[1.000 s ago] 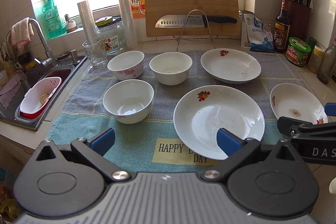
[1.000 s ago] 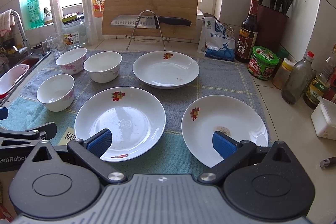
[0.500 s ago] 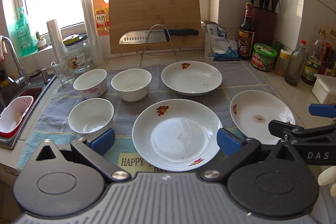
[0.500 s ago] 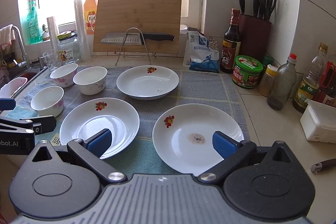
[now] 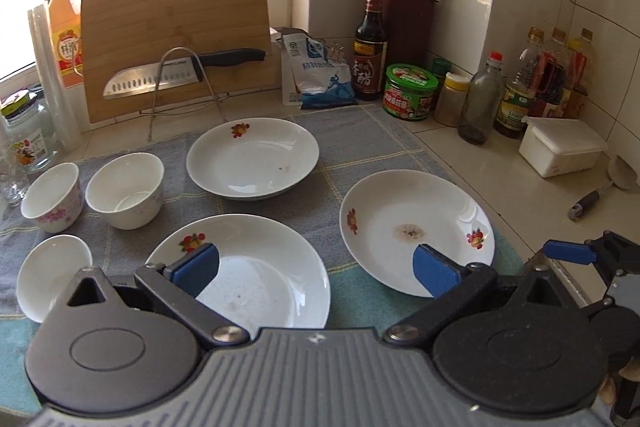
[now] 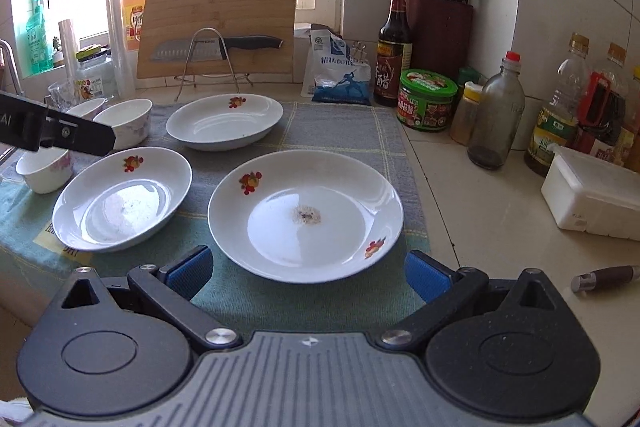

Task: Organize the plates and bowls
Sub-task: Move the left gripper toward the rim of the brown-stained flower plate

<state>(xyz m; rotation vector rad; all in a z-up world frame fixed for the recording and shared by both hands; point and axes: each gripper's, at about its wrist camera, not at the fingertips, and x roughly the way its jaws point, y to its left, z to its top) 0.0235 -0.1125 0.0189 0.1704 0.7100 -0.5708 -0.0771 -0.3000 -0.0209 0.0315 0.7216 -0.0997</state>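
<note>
Left wrist view: the left gripper (image 5: 314, 269) hangs released, jaws wide, above the towel (image 5: 360, 139), holding nothing. Below it lie three plates: a near plate (image 5: 260, 275), a far plate (image 5: 252, 157) toward the cutting board (image 5: 176, 35), and a stained plate (image 5: 416, 227) to the right. Three bowls stand apart from one another at the left: a pink bowl (image 5: 52, 197), a plain bowl (image 5: 126, 189) and a near bowl (image 5: 52, 273). Nothing is stacked yet. The right gripper (image 5: 576, 255) shows at the lower right edge.

Right wrist view: the right gripper (image 6: 308, 273) is likewise spread and empty, just short of the stained plate (image 6: 304, 215), which sits between its pads. The near plate (image 6: 122, 197) lies just beside it to the left, the far plate (image 6: 224, 121) beyond. Part of the left gripper (image 6: 56, 133) crosses the left edge in front of the bowls.

These look like glazed ceramic: stiff, fairly heavy, slick and breakable. A plate is probably best pinched at the raised rim, one pad above and one below, and kept level; the soft towel should let a finger slip under the edge. Bowls are likely best taken by the wall, one pad inside. Setting one piece into another calls for a gentle landing to avoid chipping.
</note>
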